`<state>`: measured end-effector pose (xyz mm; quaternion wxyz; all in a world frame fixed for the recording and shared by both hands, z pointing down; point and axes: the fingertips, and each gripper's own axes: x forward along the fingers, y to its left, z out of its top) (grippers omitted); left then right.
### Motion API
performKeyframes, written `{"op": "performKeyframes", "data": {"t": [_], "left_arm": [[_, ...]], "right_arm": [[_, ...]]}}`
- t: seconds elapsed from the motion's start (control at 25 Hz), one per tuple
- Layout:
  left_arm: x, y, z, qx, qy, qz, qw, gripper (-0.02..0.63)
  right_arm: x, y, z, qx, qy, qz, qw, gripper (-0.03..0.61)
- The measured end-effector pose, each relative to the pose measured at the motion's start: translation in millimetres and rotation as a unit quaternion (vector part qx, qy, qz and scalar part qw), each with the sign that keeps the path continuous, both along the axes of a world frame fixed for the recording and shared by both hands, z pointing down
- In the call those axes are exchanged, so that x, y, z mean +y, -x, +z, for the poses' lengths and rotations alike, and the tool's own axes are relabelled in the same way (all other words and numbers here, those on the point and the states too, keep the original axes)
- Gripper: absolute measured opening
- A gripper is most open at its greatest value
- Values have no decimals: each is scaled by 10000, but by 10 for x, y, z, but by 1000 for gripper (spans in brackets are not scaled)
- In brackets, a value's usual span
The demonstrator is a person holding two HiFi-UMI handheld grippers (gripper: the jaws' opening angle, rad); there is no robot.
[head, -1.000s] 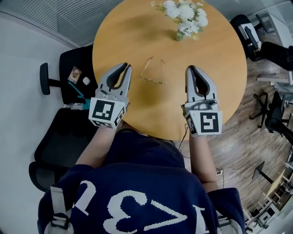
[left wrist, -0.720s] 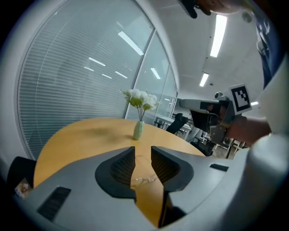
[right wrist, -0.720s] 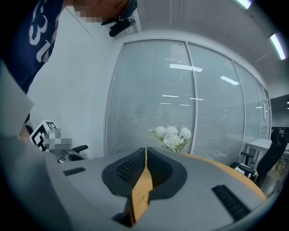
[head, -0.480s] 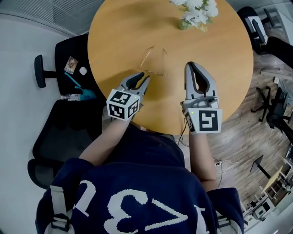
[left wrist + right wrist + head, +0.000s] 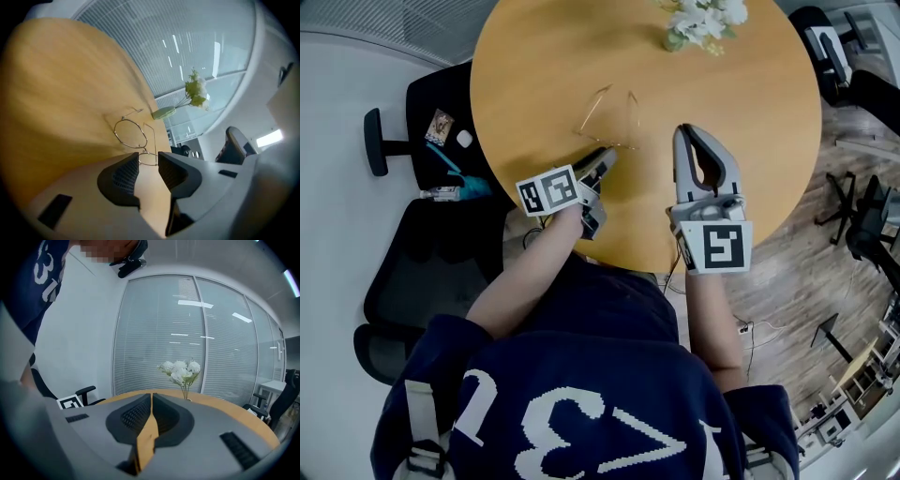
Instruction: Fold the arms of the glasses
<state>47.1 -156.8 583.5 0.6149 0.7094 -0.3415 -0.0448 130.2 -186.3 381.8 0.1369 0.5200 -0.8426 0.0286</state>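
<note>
Flowers (image 5: 701, 21) partly beyond top edge

The person wears a navy short-sleeved top (image 5: 581, 375) with large white characters across the back. Grey webbing straps (image 5: 417, 412) with buckles run over both shoulders. The left gripper (image 5: 602, 159) and right gripper (image 5: 687, 132) have light grey shells, with dark ribbed pads (image 5: 124, 174) inside. Each bears a white marker cube (image 5: 715, 246) with black squares.

table (image 5: 722, 141): smooth matt wood; glasses (image 5: 131, 134): thin shiny metal wire; left tongs (image 5: 148, 161): matt grey plastic, ribbed pads (image 5: 125, 174)
</note>
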Motion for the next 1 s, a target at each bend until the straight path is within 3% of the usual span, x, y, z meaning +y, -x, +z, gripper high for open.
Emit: {"op": "performKeyframes", "data": {"t": [0.16, 0.44, 0.64, 0.76, 1.0], "left_arm": [[-71, 17, 35, 532, 382, -554, 9963, 124], [-137, 32, 154, 1022, 867, -1177, 9840, 126], [-177, 28, 145, 1179, 815, -1225, 9821, 112], [-198, 36, 98, 1166, 661, -1214, 9835, 26], [-210, 51, 35, 1221, 535, -1173, 9841, 21]], "right_arm": [[11, 2, 16, -61, 12, -51, 10000, 31], [8, 31, 41, -140, 62, -73, 9999, 31], [17, 31, 59, -150, 128, -36, 9998, 31], [26, 5, 66, -105, 159, -24, 9998, 31], [24, 29, 35, -174, 94, -61, 9998, 31]]}}
